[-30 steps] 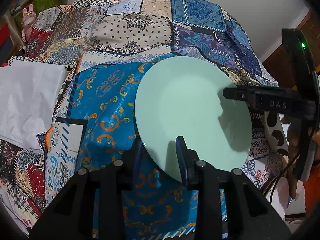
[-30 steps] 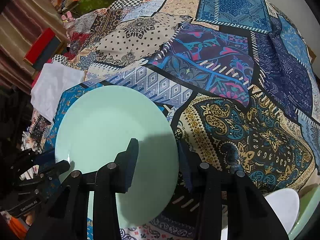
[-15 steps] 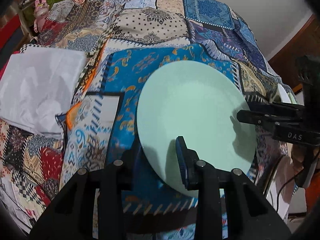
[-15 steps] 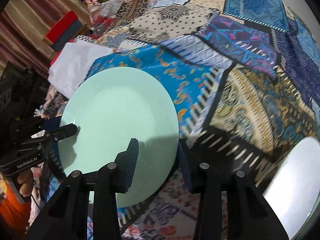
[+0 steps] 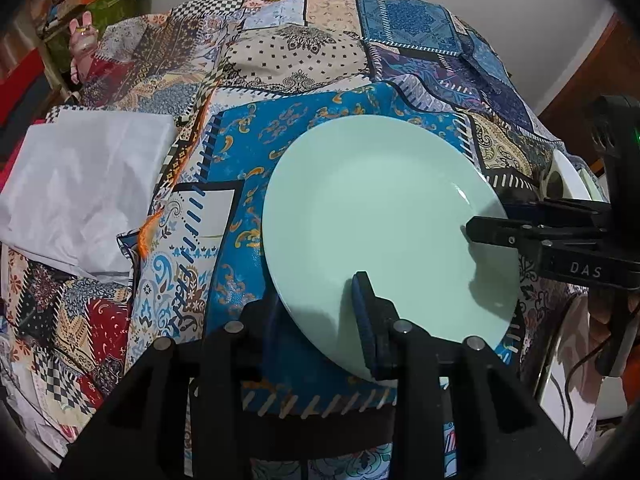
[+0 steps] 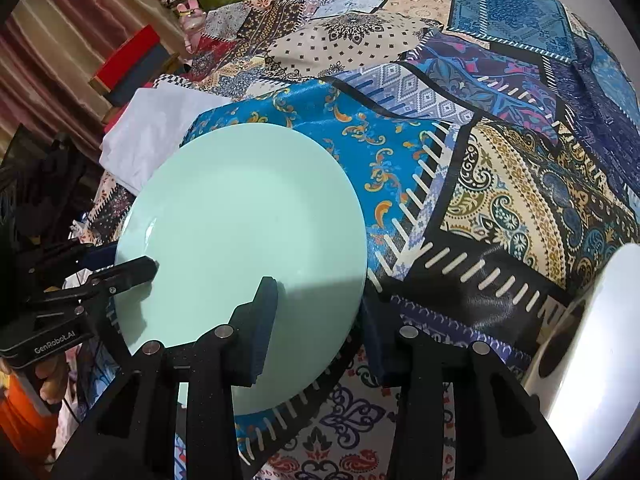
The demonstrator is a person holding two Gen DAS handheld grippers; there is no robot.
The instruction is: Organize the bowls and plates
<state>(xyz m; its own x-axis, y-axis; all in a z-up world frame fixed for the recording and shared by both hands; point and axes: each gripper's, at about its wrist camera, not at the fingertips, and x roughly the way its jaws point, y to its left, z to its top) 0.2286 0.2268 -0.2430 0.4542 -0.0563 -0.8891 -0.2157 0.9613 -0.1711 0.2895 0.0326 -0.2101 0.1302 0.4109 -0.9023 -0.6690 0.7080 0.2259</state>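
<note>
A mint-green plate (image 5: 384,216) is held over the patchwork tablecloth (image 5: 280,52), near its front edge. My left gripper (image 5: 320,312) is shut on the plate's near-left rim, one finger above and one below. My right gripper (image 6: 316,316) is shut on the plate's opposite rim in the same way. The plate also fills the left of the right wrist view (image 6: 244,240). Each gripper shows in the other's view: the right one (image 5: 492,232), the left one (image 6: 132,272).
A white cloth (image 5: 80,188) lies at the table's left edge. White and black-spotted dishes (image 6: 592,340) stand at the right, also in the left wrist view (image 5: 568,176). Boxes and a pink rabbit figure (image 5: 82,36) crowd the far left.
Both grippers have carried the plate toward the table's front edge; the far cloth has receded and the white dishes at the right have come into view.
</note>
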